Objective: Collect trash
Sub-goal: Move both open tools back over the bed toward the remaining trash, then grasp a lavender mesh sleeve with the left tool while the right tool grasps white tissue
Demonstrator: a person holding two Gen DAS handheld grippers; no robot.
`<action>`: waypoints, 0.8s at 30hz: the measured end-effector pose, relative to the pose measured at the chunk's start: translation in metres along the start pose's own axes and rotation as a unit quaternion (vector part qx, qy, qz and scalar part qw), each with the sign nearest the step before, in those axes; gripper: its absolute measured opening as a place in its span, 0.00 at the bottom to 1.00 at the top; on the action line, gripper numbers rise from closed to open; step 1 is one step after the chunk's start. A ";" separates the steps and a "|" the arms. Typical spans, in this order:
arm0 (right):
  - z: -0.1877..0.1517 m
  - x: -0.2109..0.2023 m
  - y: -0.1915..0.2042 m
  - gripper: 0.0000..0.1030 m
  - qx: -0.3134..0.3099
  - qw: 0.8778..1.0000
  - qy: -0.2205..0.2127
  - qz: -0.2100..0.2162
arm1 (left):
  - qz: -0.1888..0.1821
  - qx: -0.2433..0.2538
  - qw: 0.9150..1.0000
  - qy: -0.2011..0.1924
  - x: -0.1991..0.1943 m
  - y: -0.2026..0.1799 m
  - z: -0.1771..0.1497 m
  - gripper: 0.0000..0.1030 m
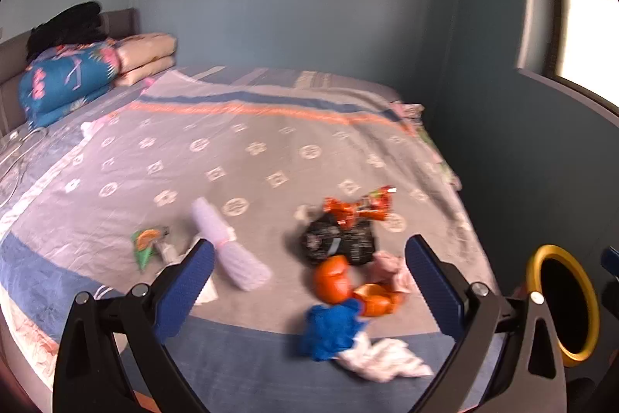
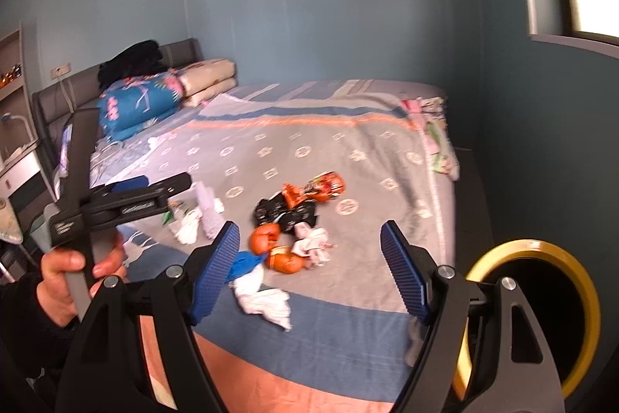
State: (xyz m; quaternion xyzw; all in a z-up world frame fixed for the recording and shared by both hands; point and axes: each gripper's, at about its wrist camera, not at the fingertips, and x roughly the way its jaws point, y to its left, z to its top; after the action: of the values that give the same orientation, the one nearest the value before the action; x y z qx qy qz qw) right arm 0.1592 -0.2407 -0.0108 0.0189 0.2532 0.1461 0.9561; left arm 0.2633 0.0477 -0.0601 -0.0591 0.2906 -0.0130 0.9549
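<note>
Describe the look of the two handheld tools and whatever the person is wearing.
Both tools are black plastic frames with silver bolts. Each carries two blue ribbed fingers. The left tool and right tool look alike. In the right wrist view, the left tool's side bears small pale lettering, and the hand on its grey handle shows a dark sleeve.

No legible text; small print on left gripper (image 2: 127,208) body too blurred.
</note>
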 end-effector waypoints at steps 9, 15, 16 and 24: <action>-0.025 0.060 0.033 0.70 -0.032 0.997 0.047 0.047 | 0.067 -0.027 0.997 0.040 0.062 0.051 -0.008 0.92; -0.051 0.107 0.050 0.70 -0.056 0.992 0.091 0.063 | 0.099 -0.039 0.993 0.058 0.100 0.075 -0.014 0.92; -0.058 0.118 0.054 0.70 -0.062 0.991 0.102 0.064 | 0.102 -0.043 0.992 0.063 0.106 0.078 -0.014 0.92; -0.092 0.171 0.076 0.70 -0.096 0.979 0.165 0.064 | 0.133 -0.076 0.983 0.096 0.155 0.109 -0.013 0.92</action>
State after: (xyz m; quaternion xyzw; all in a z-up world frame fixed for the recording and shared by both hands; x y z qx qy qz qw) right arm 0.2358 -0.1222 -0.1642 -0.0815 0.3905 0.2319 0.8872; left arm 0.3833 0.1455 -0.1699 -0.0906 0.3867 0.1308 0.9084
